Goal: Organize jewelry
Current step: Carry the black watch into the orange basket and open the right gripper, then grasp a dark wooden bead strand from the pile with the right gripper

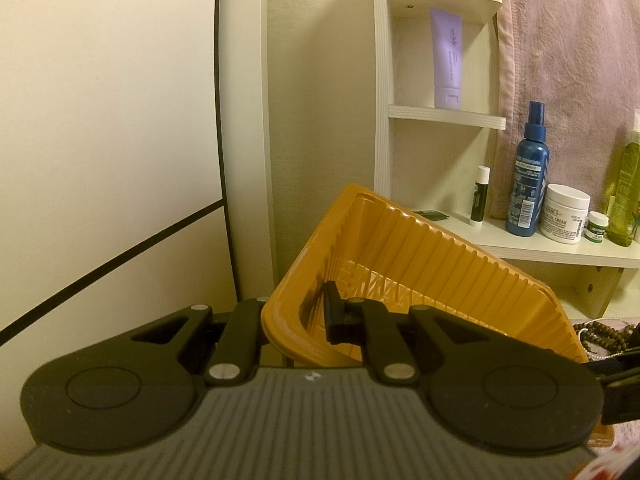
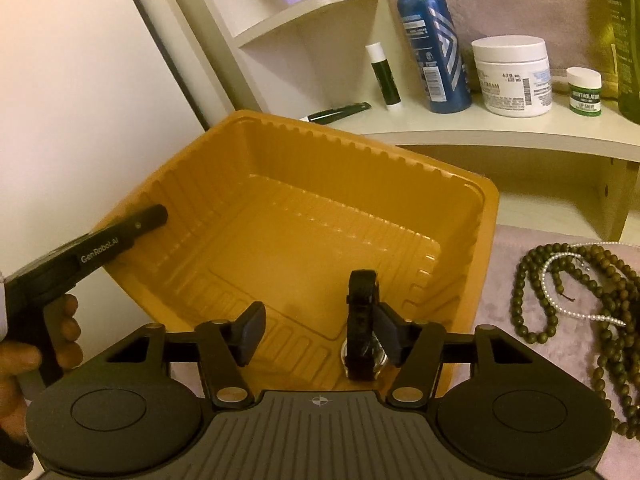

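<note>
An orange ribbed plastic tray [image 2: 280, 184] sits on a pink cloth. My left gripper [image 1: 292, 314] is shut on the tray's left rim [image 1: 280, 312], one pad inside the wall and one outside. From the right wrist view the left gripper [image 2: 154, 216] shows at that rim, held by a hand [image 2: 64, 328]. My right gripper [image 2: 320, 332] stands open over the tray's near end. A black-strapped watch [image 2: 362, 320] lies on the tray floor between its pads, close beside the right pad [image 2: 390, 336]. Dark bead strands [image 2: 532, 300] and a pearl strand [image 2: 560, 280] lie on the cloth to the right.
A white shelf [image 2: 480, 128] behind the tray carries a blue spray bottle [image 2: 436, 40], a white cream jar [image 2: 512, 76], a small green-labelled jar [image 2: 584, 92], a lip balm stick [image 2: 382, 76] and a green bottle [image 2: 628, 40]. A purple tube [image 1: 448, 56] stands on a higher shelf.
</note>
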